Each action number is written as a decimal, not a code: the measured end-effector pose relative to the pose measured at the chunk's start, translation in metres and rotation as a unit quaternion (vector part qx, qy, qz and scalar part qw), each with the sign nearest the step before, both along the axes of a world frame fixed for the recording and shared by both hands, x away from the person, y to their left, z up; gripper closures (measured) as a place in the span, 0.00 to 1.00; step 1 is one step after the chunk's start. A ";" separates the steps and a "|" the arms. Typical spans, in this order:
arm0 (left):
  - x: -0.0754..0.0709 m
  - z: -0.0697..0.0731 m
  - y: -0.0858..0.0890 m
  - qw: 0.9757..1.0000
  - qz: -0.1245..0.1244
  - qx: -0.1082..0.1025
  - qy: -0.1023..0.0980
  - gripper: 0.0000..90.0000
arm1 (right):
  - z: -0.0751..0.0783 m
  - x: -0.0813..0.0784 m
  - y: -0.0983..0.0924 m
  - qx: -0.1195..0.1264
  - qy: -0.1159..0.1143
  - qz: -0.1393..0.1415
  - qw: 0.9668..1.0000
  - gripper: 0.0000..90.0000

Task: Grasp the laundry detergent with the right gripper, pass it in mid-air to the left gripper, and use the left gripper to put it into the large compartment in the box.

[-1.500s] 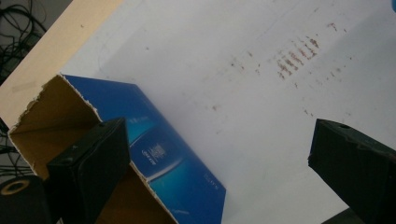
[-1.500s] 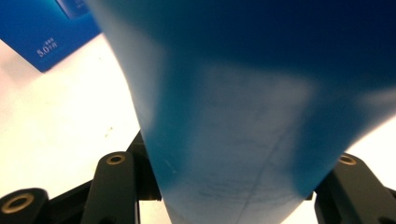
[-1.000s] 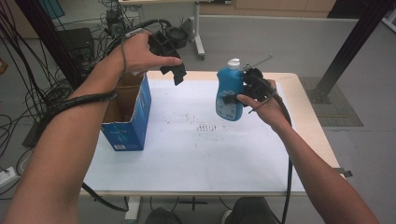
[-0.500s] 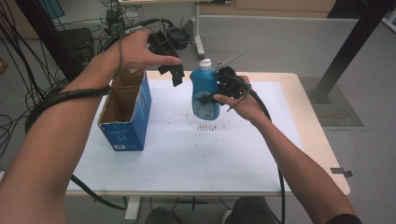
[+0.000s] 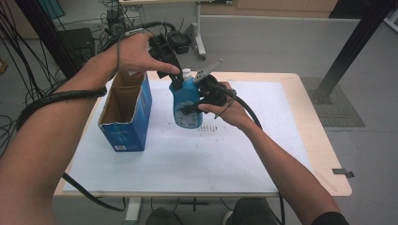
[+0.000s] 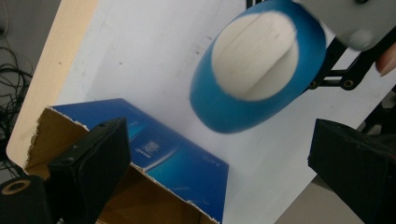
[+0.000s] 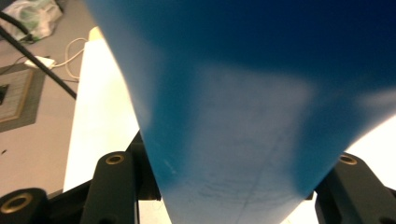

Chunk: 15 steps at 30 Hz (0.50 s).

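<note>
A blue bottle [image 5: 187, 101] with a white cap is held upright above the white table top [image 5: 244, 154]. My right gripper [image 5: 196, 104] is shut on its body from the right side. In the right gripper view the bottle [image 7: 243, 116] sits between the two black jaws of the right gripper [image 7: 229, 186]. My left gripper [image 5: 173, 74] hovers just above and left of the cap, pointing down. In the left gripper view the left gripper [image 6: 222, 140] stands open, with the bottle [image 6: 224, 112] below it and nothing clamped.
An open blue cardboard box [image 5: 126, 119] stands upright on the table's left part, just left of the bottle; its open top [image 6: 154, 196] lies under my left gripper. Cables and a desk leg sit on the floor beyond the far edge.
My right hand has carried the bottle leftward across the table, up to the box and under the left gripper. The left hand has stayed put.
</note>
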<state>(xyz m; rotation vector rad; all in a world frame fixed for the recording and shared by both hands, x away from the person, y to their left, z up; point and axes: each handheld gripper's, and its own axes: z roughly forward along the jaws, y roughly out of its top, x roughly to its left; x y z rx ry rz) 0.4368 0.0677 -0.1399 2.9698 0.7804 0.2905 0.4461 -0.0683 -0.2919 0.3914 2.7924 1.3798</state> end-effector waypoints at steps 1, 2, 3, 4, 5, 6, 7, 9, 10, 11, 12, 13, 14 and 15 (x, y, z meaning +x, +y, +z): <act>-0.001 -0.001 0.000 1.000 -0.001 0.000 0.000 0.07 | -0.001 -0.001 0.002 0.002 0.001 0.005 1.000 0.49; -0.002 -0.002 0.000 1.000 -0.001 0.002 0.003 0.07 | -0.001 -0.001 0.003 0.003 0.001 0.010 1.000 0.49; -0.002 -0.002 0.000 1.000 -0.002 0.003 0.005 0.07 | -0.001 -0.002 0.005 0.004 0.001 0.017 1.000 0.49; -0.003 -0.003 0.000 1.000 -0.005 0.002 0.006 0.07 | -0.001 -0.003 0.006 0.005 0.001 0.021 1.000 0.49; -0.004 -0.003 0.000 1.000 -0.007 0.003 0.011 0.06 | -0.001 -0.004 0.007 0.006 0.001 0.027 1.000 0.49; -0.005 -0.004 0.000 1.000 -0.010 0.004 0.015 0.06 | -0.001 -0.004 0.008 0.008 0.002 0.032 0.999 0.49; -0.006 -0.005 0.000 1.000 -0.012 0.005 0.016 0.06 | -0.001 -0.006 0.009 0.011 0.001 0.037 0.999 0.49; -0.008 -0.006 0.000 1.000 -0.017 0.011 0.019 0.06 | 0.000 -0.007 0.011 0.015 -0.006 0.049 0.999 0.49; -0.009 -0.006 0.001 1.000 -0.018 0.011 0.023 0.06 | 0.001 -0.008 0.012 0.018 -0.009 0.054 0.998 0.49; -0.010 -0.006 0.001 0.999 -0.020 0.010 0.026 0.07 | 0.002 -0.009 0.012 0.021 -0.011 0.059 0.998 0.49; -0.011 -0.006 0.002 0.999 -0.021 0.009 0.030 0.07 | 0.003 -0.010 0.013 0.023 -0.013 0.064 0.998 0.49; -0.012 -0.006 0.002 0.999 -0.021 0.010 0.032 0.07 | 0.003 -0.011 0.013 0.024 -0.014 0.069 0.997 0.49; -0.012 -0.007 0.002 0.999 -0.023 0.013 0.035 0.07 | 0.005 -0.014 0.014 0.025 -0.016 0.075 0.997 0.49; -0.013 -0.007 0.002 0.999 -0.024 0.016 0.038 0.07 | 0.005 -0.014 0.014 0.025 -0.016 0.075 0.997 0.49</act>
